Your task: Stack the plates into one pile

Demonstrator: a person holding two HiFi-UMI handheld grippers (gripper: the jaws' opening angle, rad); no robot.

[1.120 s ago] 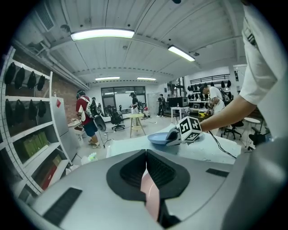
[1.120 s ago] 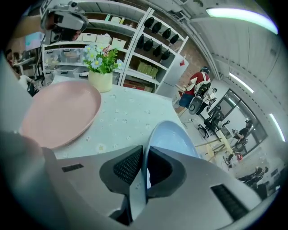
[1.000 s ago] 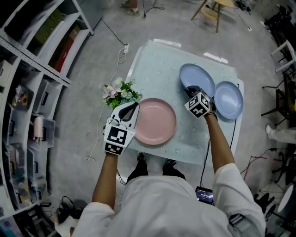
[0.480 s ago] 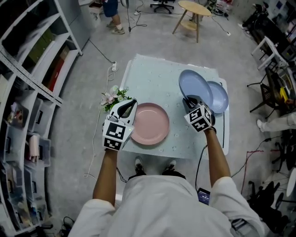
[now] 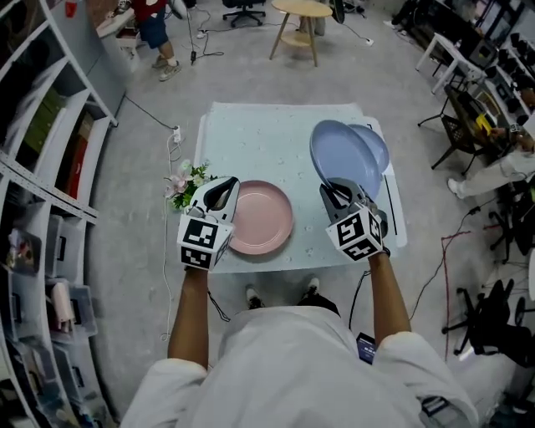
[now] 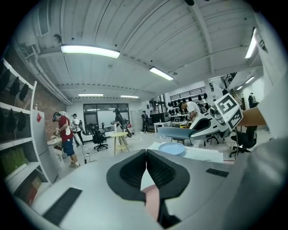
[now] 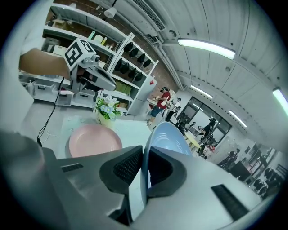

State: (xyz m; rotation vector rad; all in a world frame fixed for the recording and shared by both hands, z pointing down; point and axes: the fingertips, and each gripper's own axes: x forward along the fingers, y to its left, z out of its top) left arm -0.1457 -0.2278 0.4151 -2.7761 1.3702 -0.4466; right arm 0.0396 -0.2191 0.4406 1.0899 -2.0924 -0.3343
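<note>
Entry: your right gripper (image 7: 143,155) was clamped on the near rim of the lifted blue plate (image 5: 338,155), which hung clear of the desk (image 5: 267,134), steeply tilted with its far edge highest, and in the head view overlapped the second blue plate (image 5: 378,144) lying at the desk's right side. Your left gripper (image 6: 146,155) was clenched on nothing, hovering at the left rim of the pink plate (image 5: 261,217), a sliver of pink showing below its closed tips. Judgement: the step was carrying the lifted blue plate to a pile; which plate was to be the base could not be read from the views. A rim grip on a tilted plate leaves it free to swing, so you needed to bring it level before lowering, centre it over the base plate, and let go only once it rested flat. The idle left gripper could have steadied the pink plate if that was the base. The potted flowers (image 5: 191,180) stood just beside the desk's left corner, near your left gripper's sweep. Surface: the desk was covered in a pale green sheet with a faint pattern. Room: grey concrete floor with trailing cables, shelving (image 5: 50,159) on the left, a round wooden stool (image 5: 301,12) beyond, and office chairs and people in the distance.
</note>
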